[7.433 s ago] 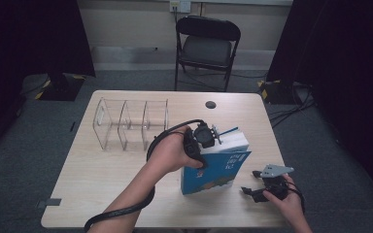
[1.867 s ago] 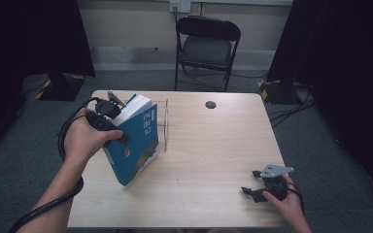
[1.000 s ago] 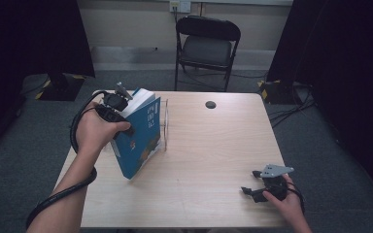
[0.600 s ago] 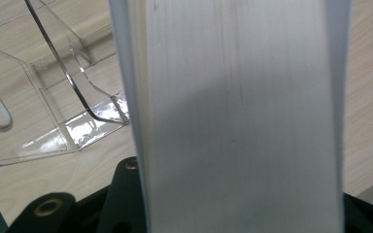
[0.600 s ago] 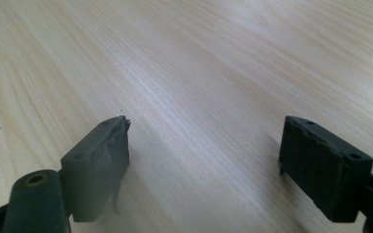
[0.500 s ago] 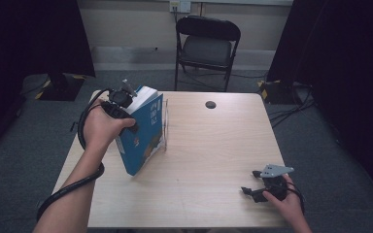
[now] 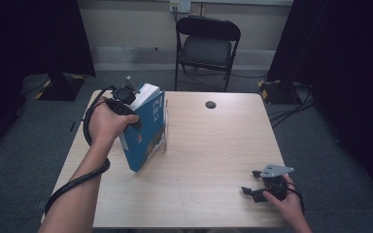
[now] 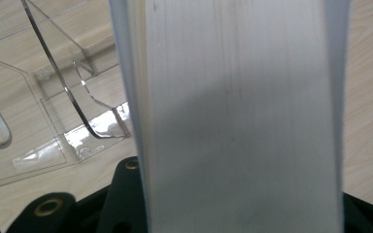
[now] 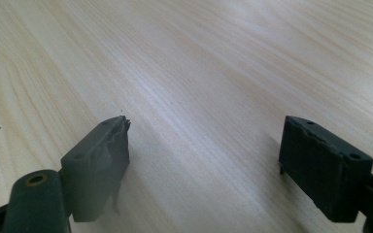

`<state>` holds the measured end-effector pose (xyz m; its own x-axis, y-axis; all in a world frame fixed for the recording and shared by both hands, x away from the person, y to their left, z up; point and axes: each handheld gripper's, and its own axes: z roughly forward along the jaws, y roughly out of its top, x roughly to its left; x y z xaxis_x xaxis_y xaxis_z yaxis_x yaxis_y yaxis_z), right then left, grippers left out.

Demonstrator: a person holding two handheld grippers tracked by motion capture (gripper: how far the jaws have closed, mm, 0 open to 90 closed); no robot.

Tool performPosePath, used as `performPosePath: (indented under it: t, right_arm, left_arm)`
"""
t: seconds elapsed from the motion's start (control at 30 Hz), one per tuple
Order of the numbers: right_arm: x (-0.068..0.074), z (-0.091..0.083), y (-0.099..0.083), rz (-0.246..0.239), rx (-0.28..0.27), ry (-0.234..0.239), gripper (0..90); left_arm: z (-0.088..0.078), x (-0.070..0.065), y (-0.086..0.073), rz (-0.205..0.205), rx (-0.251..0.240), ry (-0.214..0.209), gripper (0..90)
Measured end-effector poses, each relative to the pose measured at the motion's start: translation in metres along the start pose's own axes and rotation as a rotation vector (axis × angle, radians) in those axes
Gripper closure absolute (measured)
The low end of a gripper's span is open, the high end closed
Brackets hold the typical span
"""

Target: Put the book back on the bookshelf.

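The left gripper [image 7: 135, 103] is pinching the blue book [image 7: 145, 130] by its top (pages up), tipping it toward the clear rack [image 8: 53, 121], while the right gripper [image 9: 201, 160] is resting spread wide on the table [image 7: 213, 160].

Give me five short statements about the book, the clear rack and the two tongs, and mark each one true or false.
1. The left tongs grip the blue book. True.
2. The book lies flat on the table. False: it stands tilted, its lower corner on the table, beside the clear rack.
3. The right tongs are open with nothing between them. True.
4. The right tongs rest at the far left corner of the table. False: they sit near its front right edge.
5. A folding chair stands beyond the table. True.
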<state>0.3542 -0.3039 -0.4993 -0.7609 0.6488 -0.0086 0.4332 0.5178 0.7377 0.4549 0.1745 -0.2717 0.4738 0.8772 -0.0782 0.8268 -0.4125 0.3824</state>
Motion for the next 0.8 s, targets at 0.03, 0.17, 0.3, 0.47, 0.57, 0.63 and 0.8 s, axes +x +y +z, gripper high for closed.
performPosePath:
  t: [0.03, 0.17, 0.3, 0.47, 0.57, 0.63, 0.8]
  right_arm:
    - [0.000, 0.000, 0.000, 0.000, 0.000, 0.000, 17.8]
    - [0.000, 0.000, 0.000, 0.000, 0.000, 0.000, 17.8]
    - [0.000, 0.000, 0.000, 0.000, 0.000, 0.001, 17.7]
    - [0.000, 0.000, 0.000, 0.000, -0.002, 0.003, 17.8]
    - [0.000, 0.000, 0.000, 0.000, 0.000, 0.001, 17.8]
    - [0.000, 0.000, 0.000, 0.000, 0.000, 0.001, 17.8]
    - [0.000, 0.000, 0.000, 0.000, 0.000, 0.000, 17.8]
  left_arm:
    - [0.000, 0.000, 0.001, 0.005, 0.001, -0.002, 61.9]
    - [0.002, 0.000, 0.003, -0.004, -0.001, 0.008, 61.9]
    - [0.005, 0.000, 0.005, -0.021, -0.012, 0.009, 61.9]
    - [0.006, 0.001, 0.010, 0.003, -0.006, 0.014, 61.9]
    - [0.008, -0.001, 0.012, -0.029, -0.012, 0.014, 61.9]
    - [0.009, 0.000, 0.014, -0.015, -0.007, 0.018, 61.9]
    - [0.013, 0.000, 0.017, -0.034, -0.018, 0.021, 62.0]
